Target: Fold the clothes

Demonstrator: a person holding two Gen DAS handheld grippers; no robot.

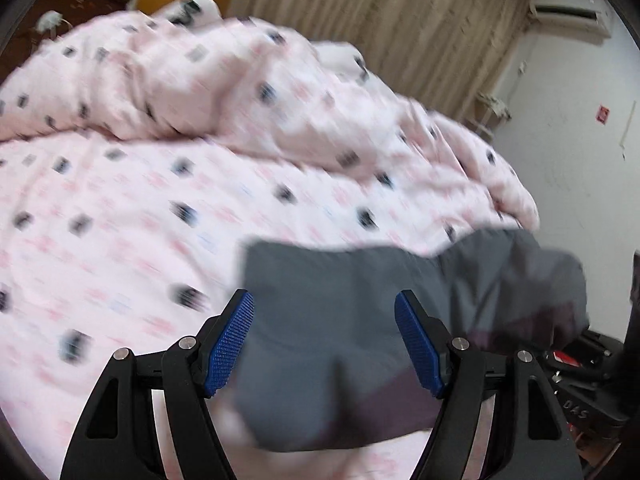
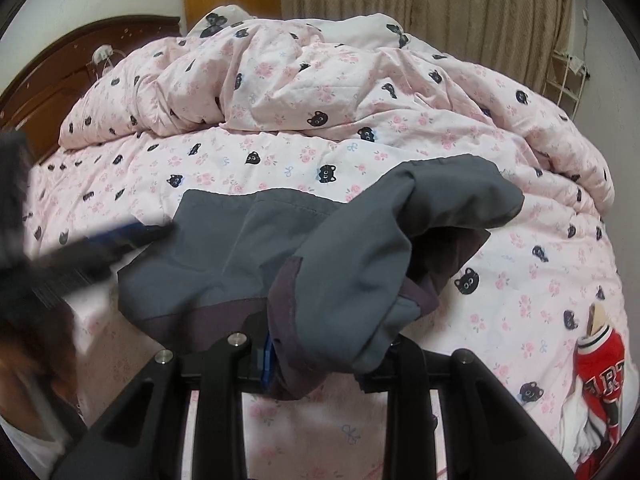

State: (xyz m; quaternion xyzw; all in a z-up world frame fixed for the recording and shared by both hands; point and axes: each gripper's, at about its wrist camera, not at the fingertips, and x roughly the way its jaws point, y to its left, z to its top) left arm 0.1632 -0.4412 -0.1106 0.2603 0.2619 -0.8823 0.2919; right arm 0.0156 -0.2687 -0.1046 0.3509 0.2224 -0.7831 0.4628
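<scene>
A grey garment with dark purple trim [image 2: 240, 248] lies crumpled on the pink bedspread [image 2: 280, 156]. My right gripper [image 2: 332, 356] is shut on a bunched fold of its purple-edged hem, which drapes over the fingers and hides the right one; one blue pad [image 2: 266, 360] shows. In the left wrist view the same garment [image 1: 340, 280] shows blurred under my left gripper [image 1: 324, 312], which stands open, its blue pads [image 1: 232, 340] wide apart and not pressing the cloth. In the right wrist view the left gripper [image 2: 120, 236] is a dark blur at the garment's left edge.
A rumpled pink quilt with black cat faces [image 2: 320, 80] is heaped across the back of the bed, before a dark wooden headboard [image 2: 52, 92]. A red and white garment [image 2: 600, 376] lies at the bed's right edge. Dark equipment [image 1: 580, 380] sits beside the bed.
</scene>
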